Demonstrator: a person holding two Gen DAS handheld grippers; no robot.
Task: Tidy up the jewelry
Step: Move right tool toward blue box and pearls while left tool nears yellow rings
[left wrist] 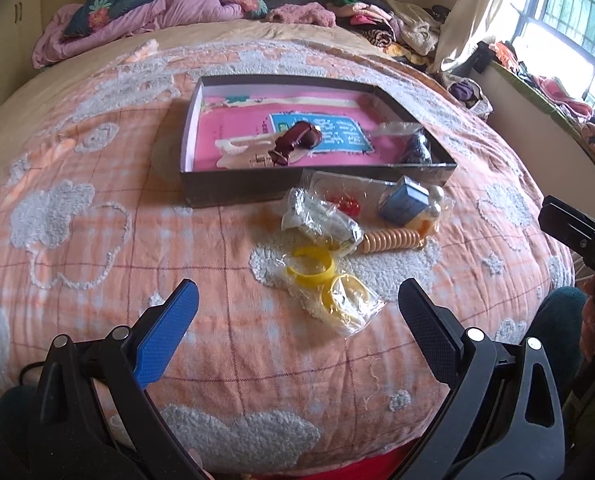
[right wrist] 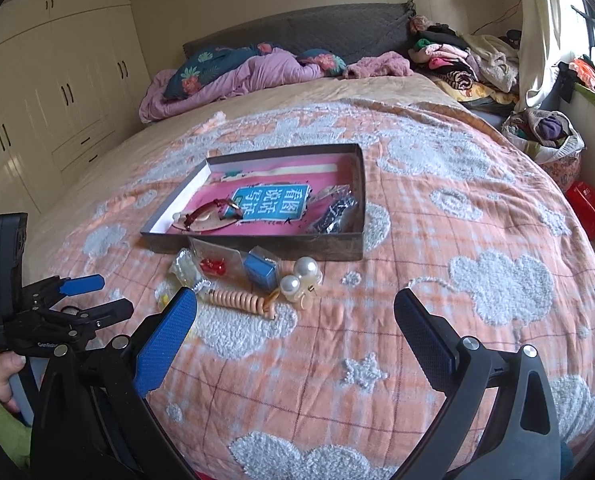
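Note:
A shallow dark box (left wrist: 233,194) (right wrist: 257,245) with a pink lining lies on the bed. In it are a dark red bracelet (left wrist: 297,140) (right wrist: 209,213) and a dark bagged piece (left wrist: 417,147) (right wrist: 337,212). In front of the box lie bagged yellow bangles (left wrist: 325,280), a clear bagged piece (left wrist: 317,216), red beads (left wrist: 345,204) (right wrist: 213,267), a small blue box (left wrist: 403,202) (right wrist: 262,270), pearl earrings (right wrist: 301,276) and a peach coil band (left wrist: 393,239) (right wrist: 237,298). My left gripper (left wrist: 297,304) (right wrist: 97,296) is open, just short of the bangles. My right gripper (right wrist: 295,316) is open and empty.
The bed has an orange quilt with white fleecy clouds (right wrist: 497,288). Crumpled purple bedding and pillows (right wrist: 233,72) lie at the headboard. Piled clothes (right wrist: 457,60) are at the far right, a wardrobe (right wrist: 57,100) at the left and a window (left wrist: 569,20) at the right.

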